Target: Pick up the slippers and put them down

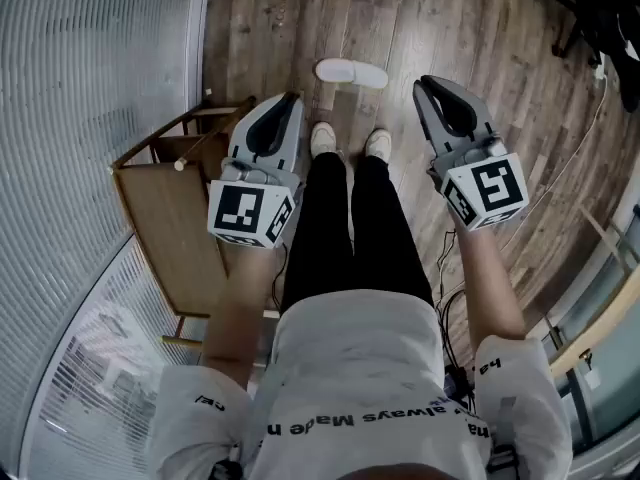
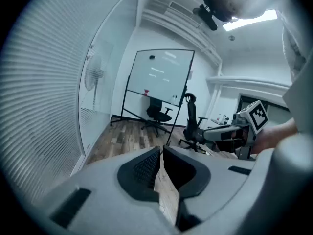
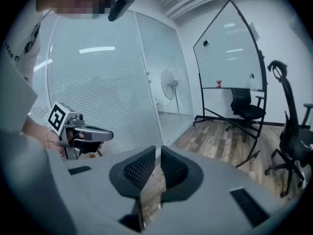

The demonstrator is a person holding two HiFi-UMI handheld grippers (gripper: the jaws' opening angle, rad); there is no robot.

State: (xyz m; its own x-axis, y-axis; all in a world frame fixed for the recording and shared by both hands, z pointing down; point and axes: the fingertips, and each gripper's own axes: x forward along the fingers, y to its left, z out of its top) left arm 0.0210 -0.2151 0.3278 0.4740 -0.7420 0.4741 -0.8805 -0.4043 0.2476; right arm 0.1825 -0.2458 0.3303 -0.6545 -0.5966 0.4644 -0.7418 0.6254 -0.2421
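Holds left gripper (image 1: 290,100) and right gripper (image 1: 426,85) high, both clenched on nothing. Shows white slipper (image 1: 351,71) flat on floor (image 1: 470,28), just ahead of feet (image 1: 322,140). Looks past put-down; calls for lowering and opening jaws next.

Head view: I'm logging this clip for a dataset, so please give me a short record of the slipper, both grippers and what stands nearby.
slipper: white slipper lying on the wood floor, just ahead of the person's feet, not held
left gripper: held up above the floor, jaws together, nothing between them
right gripper: held up above the floor, jaws together, nothing between them
nearby: small wooden table to the person's left, beside a glass wall with blinds
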